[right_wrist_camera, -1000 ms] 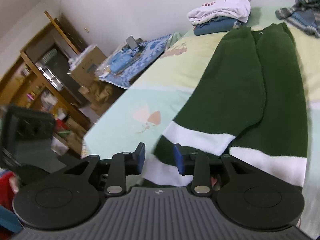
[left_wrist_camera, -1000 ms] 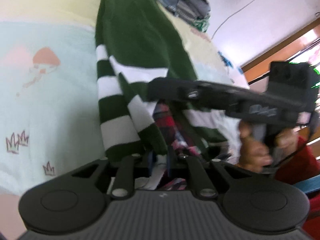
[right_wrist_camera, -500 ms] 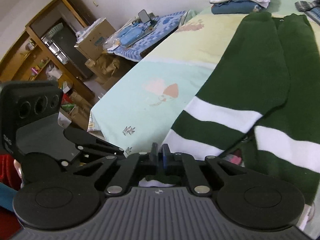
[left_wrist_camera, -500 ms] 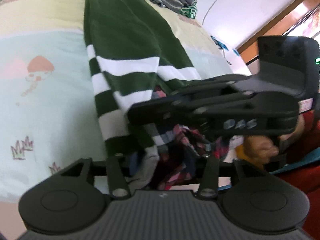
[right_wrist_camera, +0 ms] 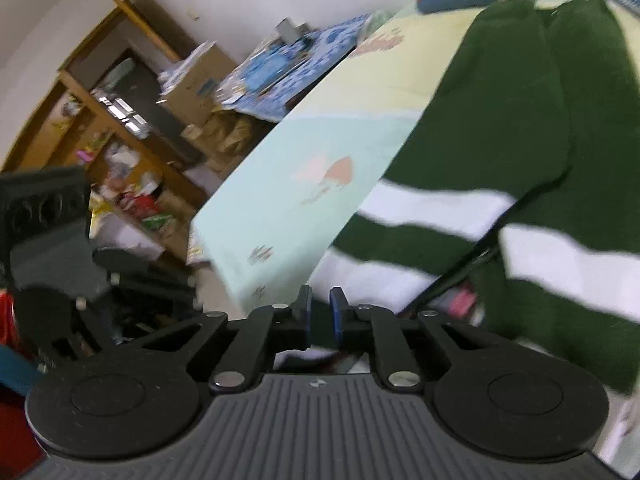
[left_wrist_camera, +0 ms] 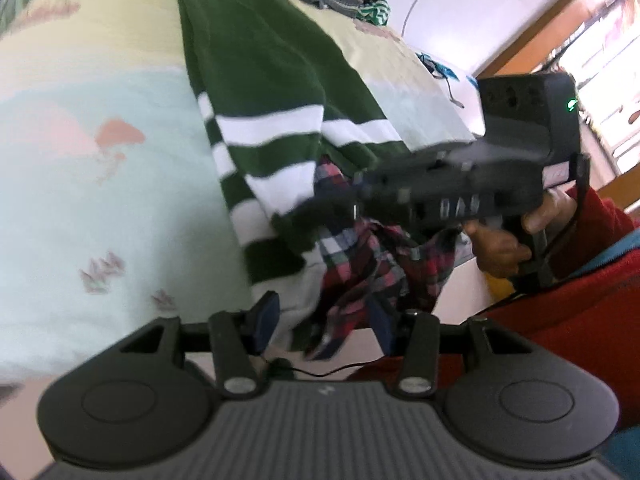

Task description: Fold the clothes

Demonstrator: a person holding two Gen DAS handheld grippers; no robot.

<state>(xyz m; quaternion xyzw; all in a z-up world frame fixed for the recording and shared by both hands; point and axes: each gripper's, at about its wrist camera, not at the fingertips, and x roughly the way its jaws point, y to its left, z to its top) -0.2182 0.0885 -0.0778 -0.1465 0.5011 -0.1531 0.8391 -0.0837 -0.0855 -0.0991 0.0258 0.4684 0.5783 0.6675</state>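
Saw the green sweater (left_wrist_camera: 260, 80) stretched long on the bed (left_wrist_camera: 100, 160), running straight away from both tools, striped end nearest. Found the left gripper (left_wrist_camera: 323, 322) wide apart by the plaid shirt (left_wrist_camera: 372, 256). Found the right gripper (right_wrist_camera: 320, 314) almost together at that striped end, maybe pinching it; too blurry to tell.

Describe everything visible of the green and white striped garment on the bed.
The green striped garment is dark green knit-looking cloth with broad white bands near its lower end. It lies lengthwise on the pastel bed sheet, folded into two long side-by-side panels. Its striped end reaches the bed's near edge, partly over a red plaid shirt. The right tongs, nearly closed, sit at its white hem; contact is unclear.
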